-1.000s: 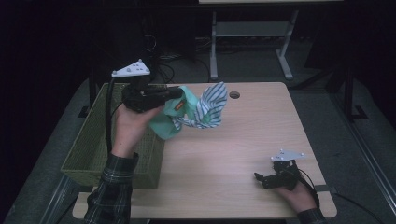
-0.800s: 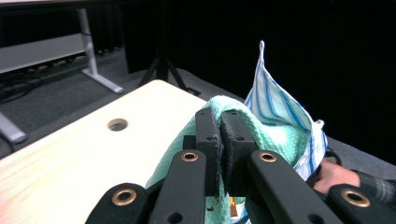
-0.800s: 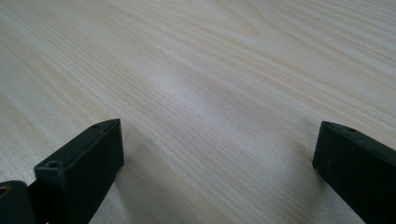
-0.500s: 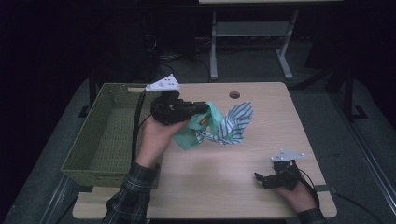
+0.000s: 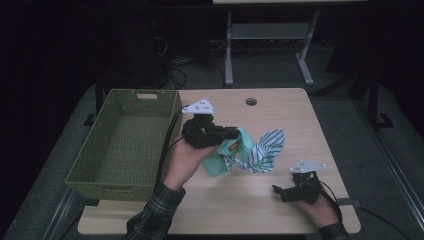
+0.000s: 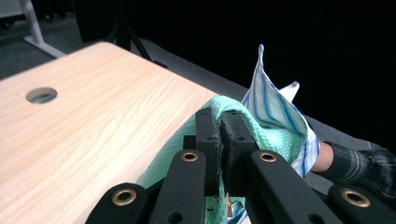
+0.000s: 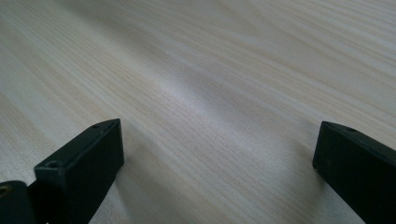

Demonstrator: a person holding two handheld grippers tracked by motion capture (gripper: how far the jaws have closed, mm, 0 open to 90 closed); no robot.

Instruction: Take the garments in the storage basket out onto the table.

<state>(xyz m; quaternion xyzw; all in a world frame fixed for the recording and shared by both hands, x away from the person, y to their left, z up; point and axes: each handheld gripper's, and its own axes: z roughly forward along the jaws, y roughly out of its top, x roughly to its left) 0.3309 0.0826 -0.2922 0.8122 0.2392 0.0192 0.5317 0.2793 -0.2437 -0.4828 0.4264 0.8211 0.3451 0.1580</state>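
High view: the left gripper (image 5: 234, 136) is over the middle of the table (image 5: 280, 107), just past the right wall of the green woven basket (image 5: 122, 137), which stands at the table's left edge. Its jaws are pinched on a green cloth (image 5: 220, 162); a blue-and-white striped cloth (image 5: 265, 152) is bunched with it. Both cloths hang from the jaws and their lower folds reach the tabletop near its centre. The person's left hand (image 5: 182, 160) grips the tool from below, plaid sleeve (image 5: 152, 217) at the near edge. The right gripper (image 5: 280, 192) rests near the near right corner of the table, well apart from the cloths.

Left gripper view: the two black jaws are pressed together on a fold of the green cloth (image 6: 261, 130), which wraps over their tips. The striped cloth (image 6: 273, 100) rises in a peak just behind it. The cable hole (image 6: 41, 94) in the table shows at the far left. A plaid sleeve (image 6: 359, 163) shows at the right.

Right gripper view: the jaws stand spread wide, with nothing between them. Bare wood of the table (image 7: 210, 93) lies close beneath.
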